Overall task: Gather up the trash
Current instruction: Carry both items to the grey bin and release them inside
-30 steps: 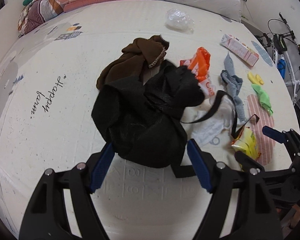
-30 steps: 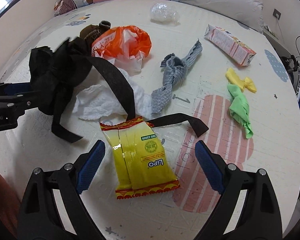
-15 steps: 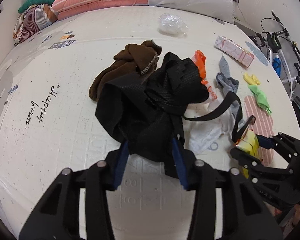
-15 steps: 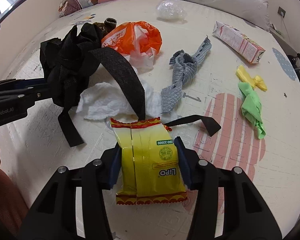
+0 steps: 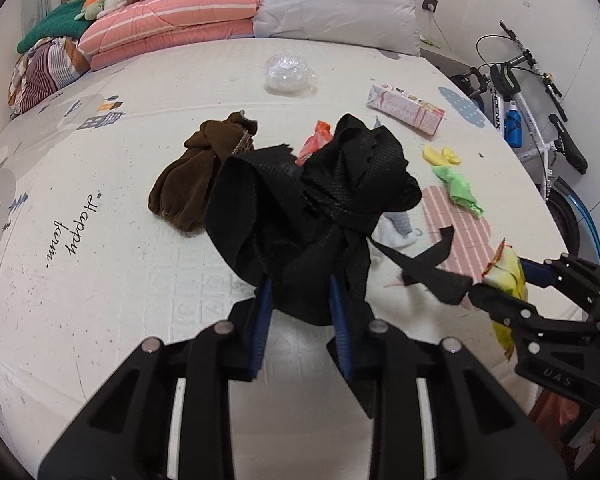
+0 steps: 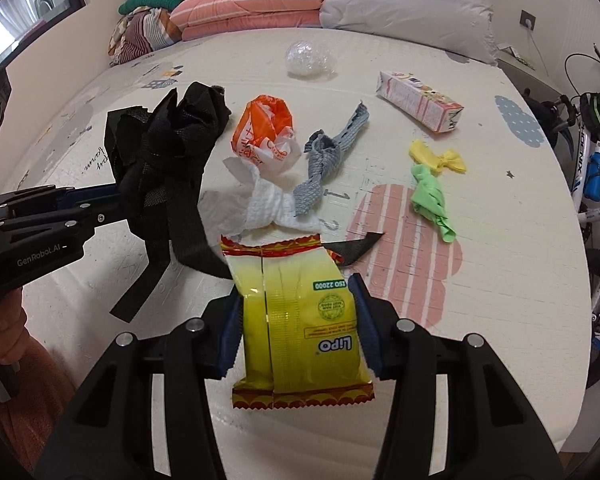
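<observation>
A crumpled black mesh bag (image 5: 312,200) with loose straps hangs above the cream play mat (image 5: 100,280). My left gripper (image 5: 300,284) is closing on the bag's lower end, and its blue pads press into the cloth. A yellow snack packet (image 6: 300,320) with red edges is held above the mat, my right gripper (image 6: 296,292) shut on its two sides. In the right wrist view the bag (image 6: 168,152) and the left gripper (image 6: 116,200) come in from the left. One strap trails behind the packet's top.
On the mat lie an orange plastic bag (image 6: 266,136), white tissue (image 6: 268,204), a grey cloth (image 6: 324,160), a pink carton (image 6: 420,100), yellow (image 6: 436,156) and green (image 6: 430,196) wrappers, clear plastic (image 6: 308,58) and a brown cloth (image 5: 196,176). Bedding is stacked behind; a bicycle (image 5: 540,120) stands right.
Both grippers went from wide open to closed, the left on the black bag and the right on the yellow packet. Both have since lifted their loads off the mat.
</observation>
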